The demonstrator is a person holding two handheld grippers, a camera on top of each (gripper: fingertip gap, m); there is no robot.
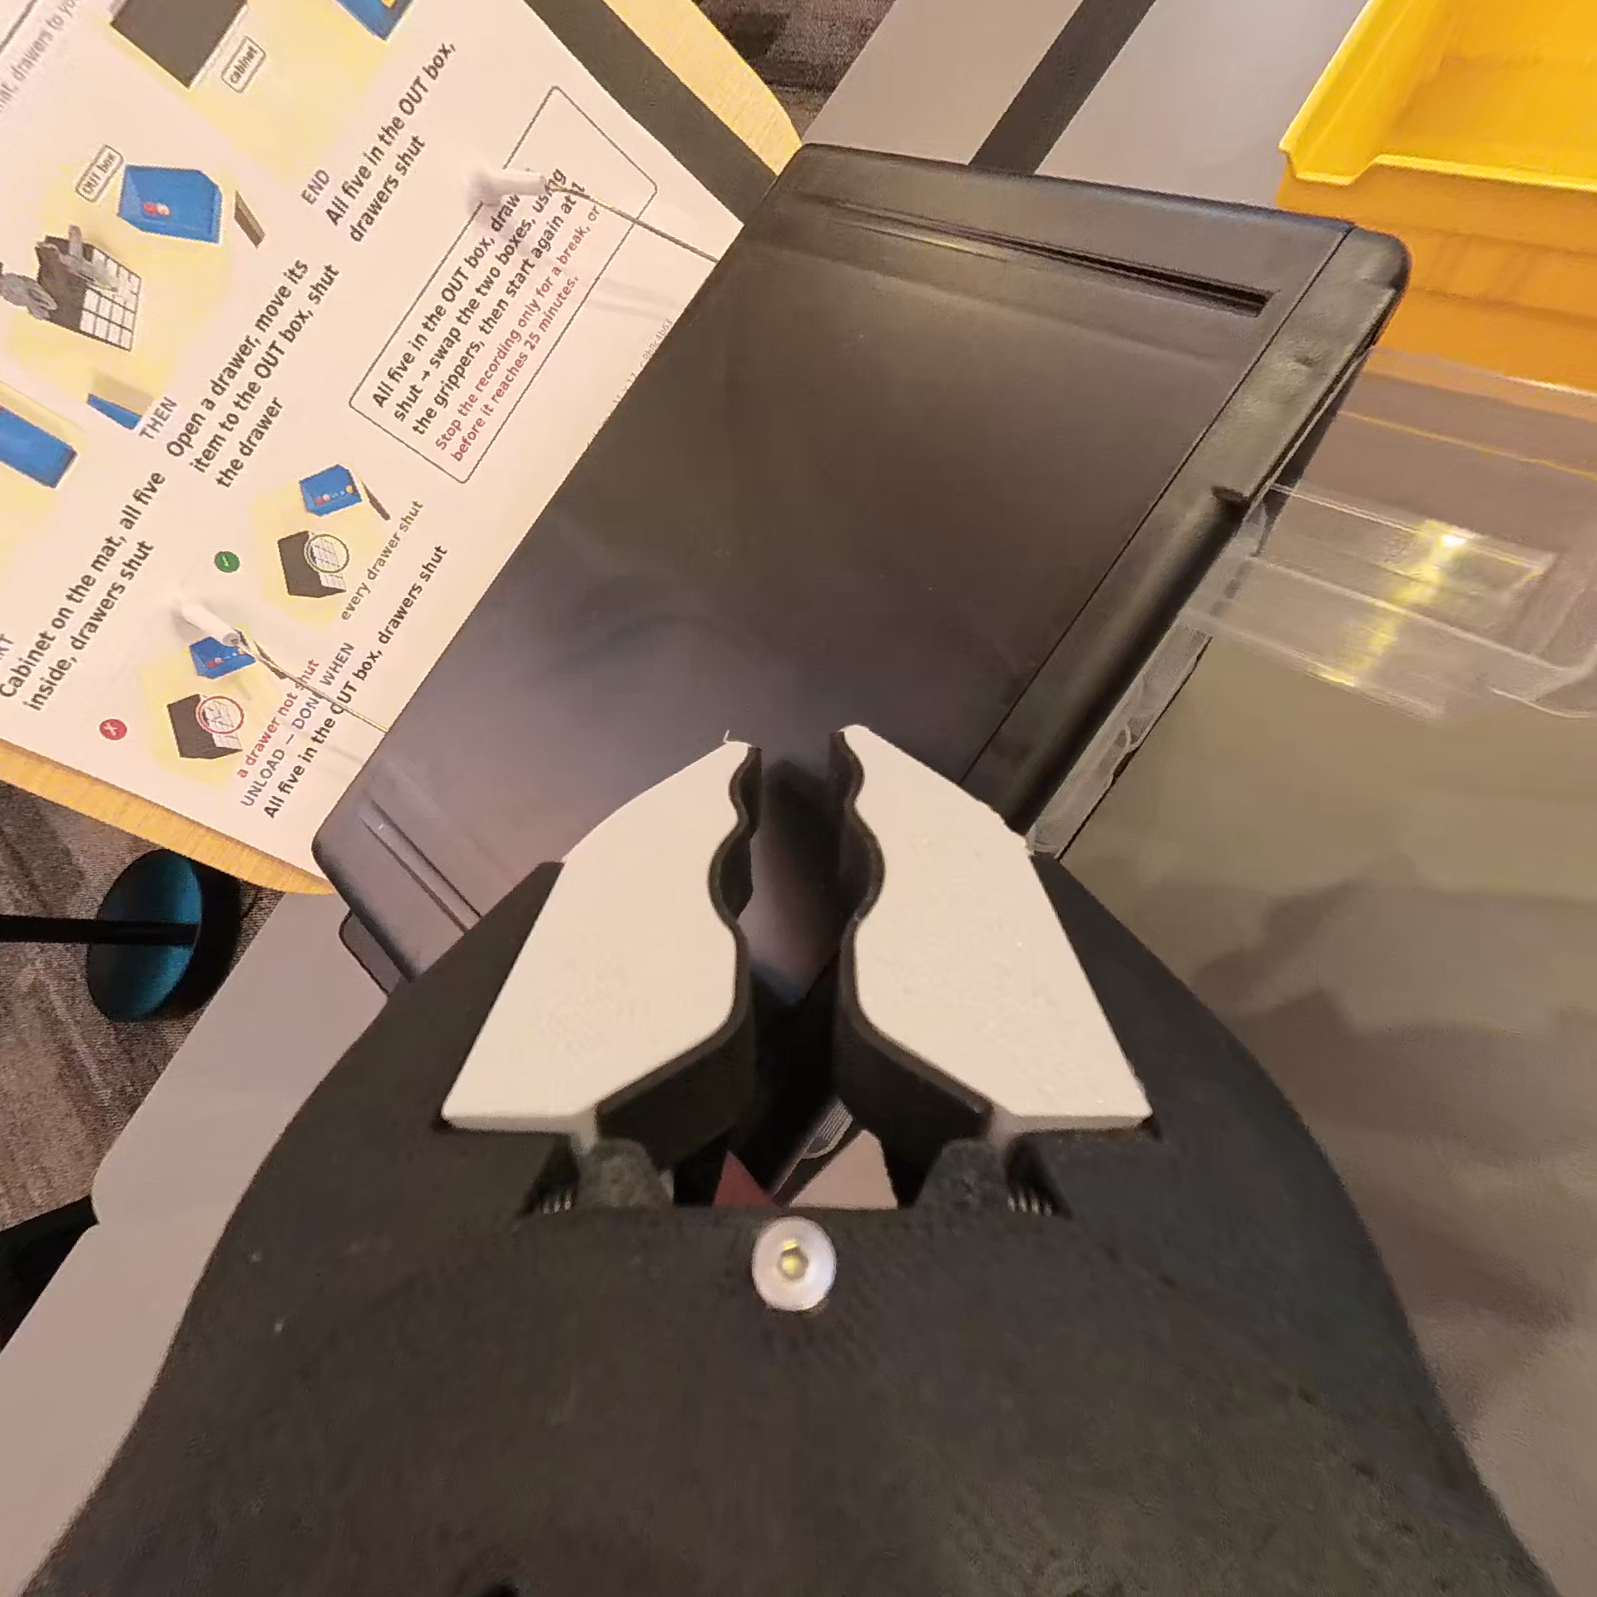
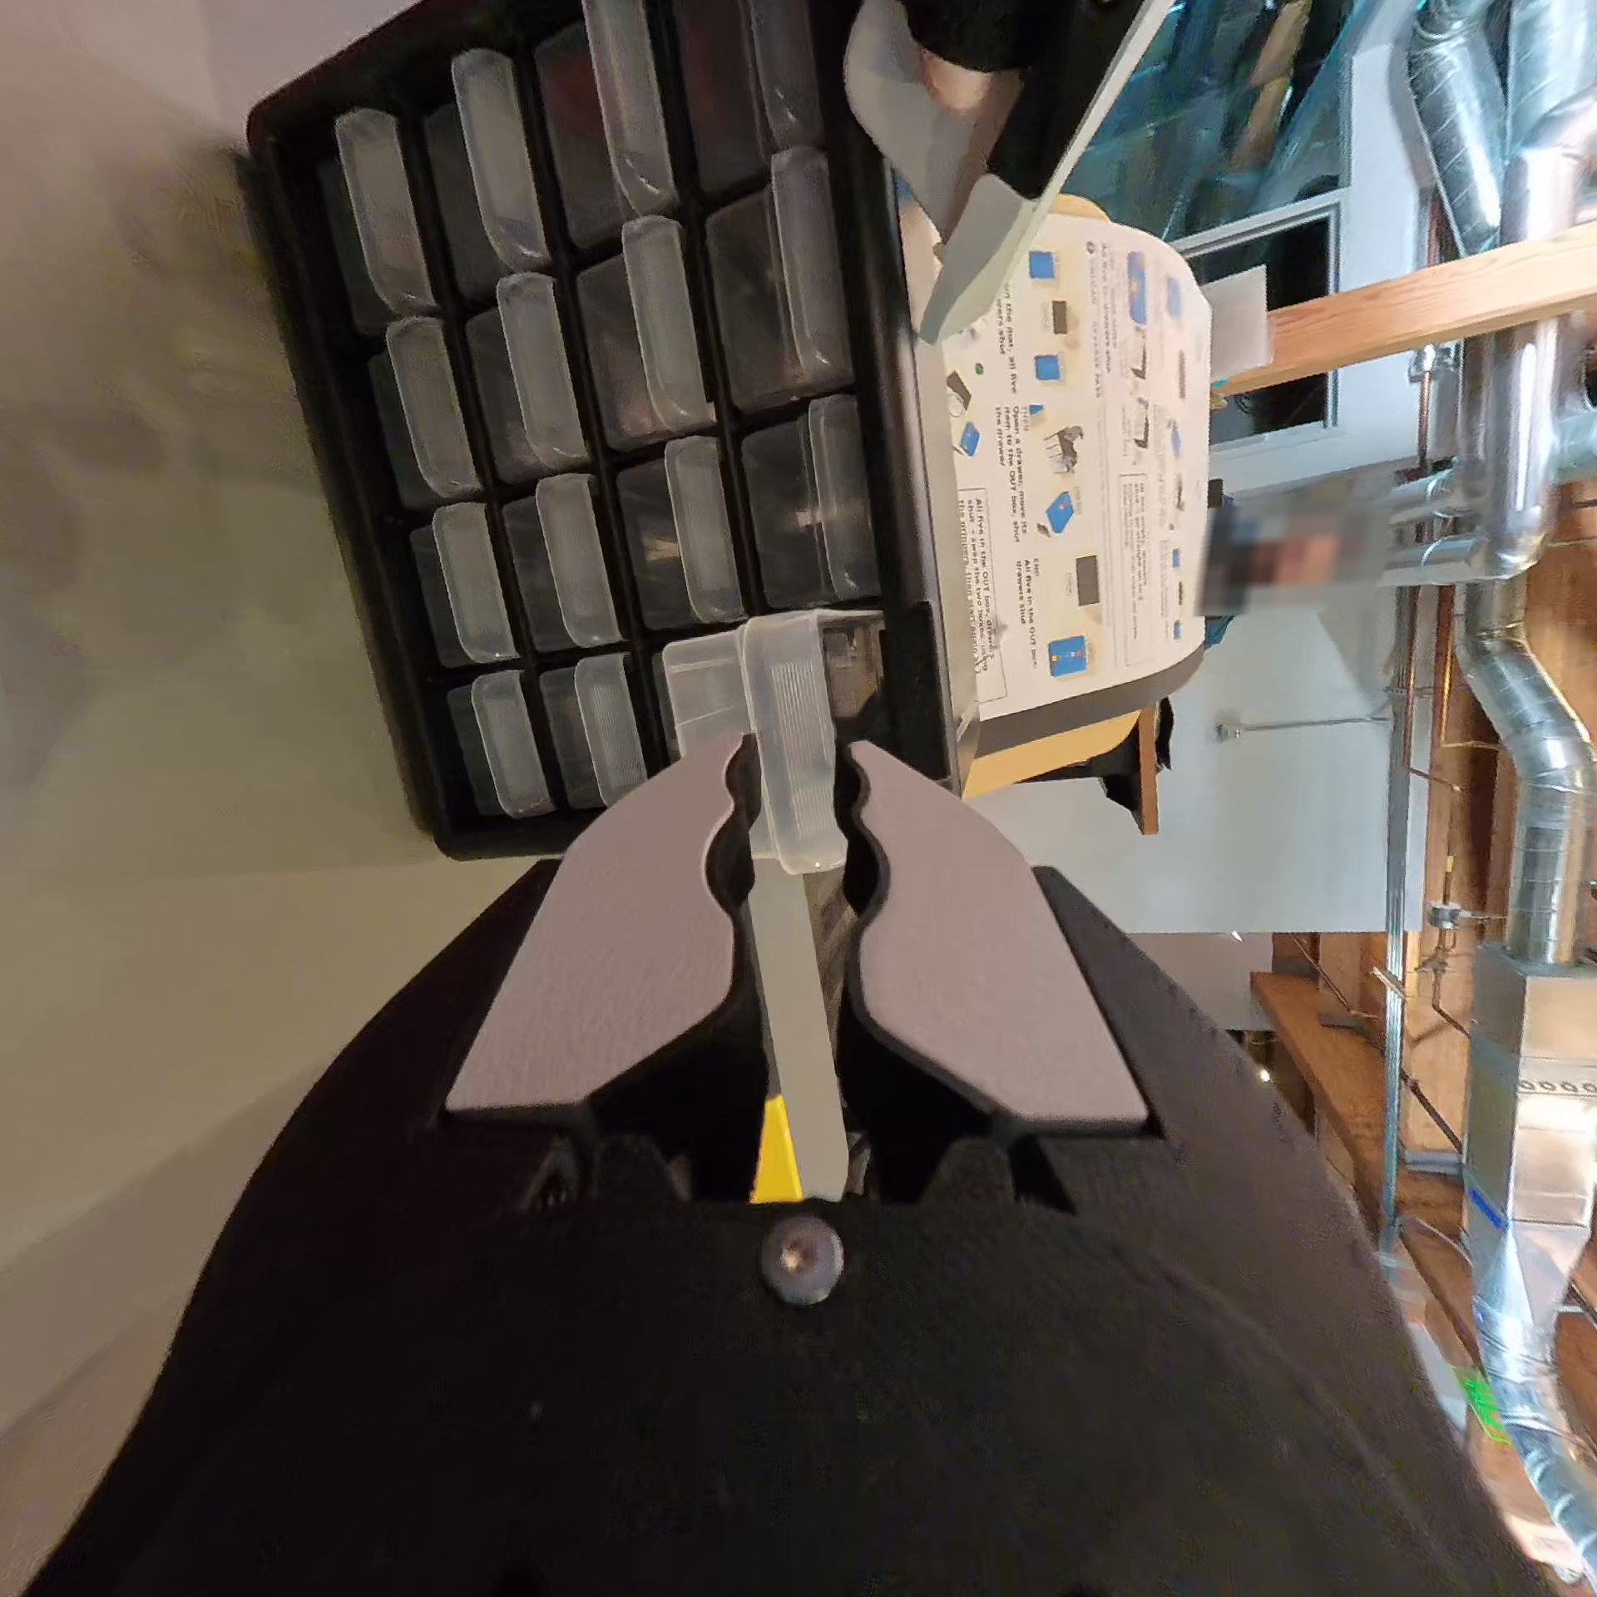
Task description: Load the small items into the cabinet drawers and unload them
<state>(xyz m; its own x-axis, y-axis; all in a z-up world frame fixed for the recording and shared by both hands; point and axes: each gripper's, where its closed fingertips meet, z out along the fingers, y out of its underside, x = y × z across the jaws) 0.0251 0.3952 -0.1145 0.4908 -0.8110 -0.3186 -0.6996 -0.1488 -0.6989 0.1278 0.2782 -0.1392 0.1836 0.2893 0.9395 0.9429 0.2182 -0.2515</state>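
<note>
In the right wrist view the right gripper [image 2: 797, 782] sits at the centre of the frame, its grey fingers [image 2: 639, 933] drawn in narrowly on the ribbed handle of a clear drawer [image 2: 782, 717] that stands pulled partway out of the black cabinet [image 2: 899, 484]; the left pad looks to be touching the handle, while on the right side I cannot tell whether a thin gap remains. The cabinet fills the upper left and upper middle of this view as a grid of small translucent drawers, the others all pushed in flush, and the pulled one is at the grid's lower right corner. Whether anything lies inside the open drawer cannot be made out. Right of the cabinet a printed instruction sheet [image 2: 1115, 449] shows, and the other gripper's grey finger pokes in at the top of the frame. In the left wrist view the left gripper [image 1: 795, 756] hangs low in the centre, over the cabinet's plain black side panel [image 1: 864, 484] — its fingers [image 1: 631, 951] are nearly together with a slim slot between them and nothing in it. The open drawer [image 1: 1400, 596] juts out at the right edge of this frame, clear and glinting, above the grey table [image 1: 1296, 951]. The instruction sheet [image 1: 285, 363] lies at the upper left on a pale wooden board, and a yellow bin [image 1: 1452, 112] occupies the upper right corner
</note>
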